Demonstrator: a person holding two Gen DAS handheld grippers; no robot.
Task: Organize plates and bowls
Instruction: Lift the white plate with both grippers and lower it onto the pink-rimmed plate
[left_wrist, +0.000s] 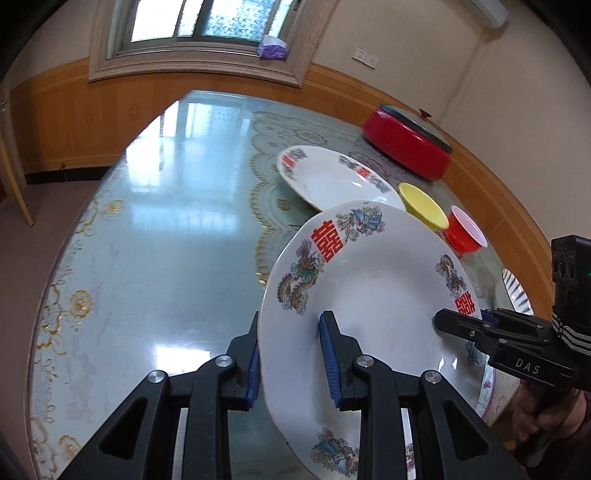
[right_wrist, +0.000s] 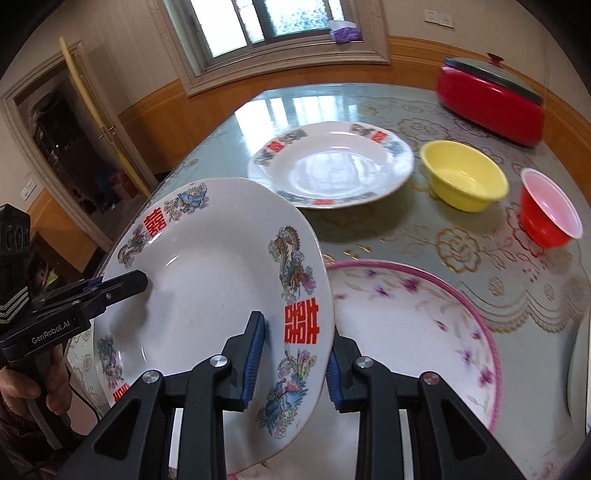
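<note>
Both grippers, left gripper (left_wrist: 290, 358) and right gripper (right_wrist: 295, 360), clamp dragon plate (left_wrist: 373, 295) rim at 9 and 3 o'clock; uneven release could drop it onto pink plate (right_wrist: 424, 325).

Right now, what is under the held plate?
Under the held plate, a pink-rimmed plate lies on the table. Its left part is covered, so nothing more can be seen there.

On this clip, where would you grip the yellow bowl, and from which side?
Grip the yellow bowl by its thin upright rim, one finger inside and one outside, coming down from above. It stands open side up; its flared wall looks too wide to span. The near-left rim seems freest, since the red cup stands to its right.
</note>
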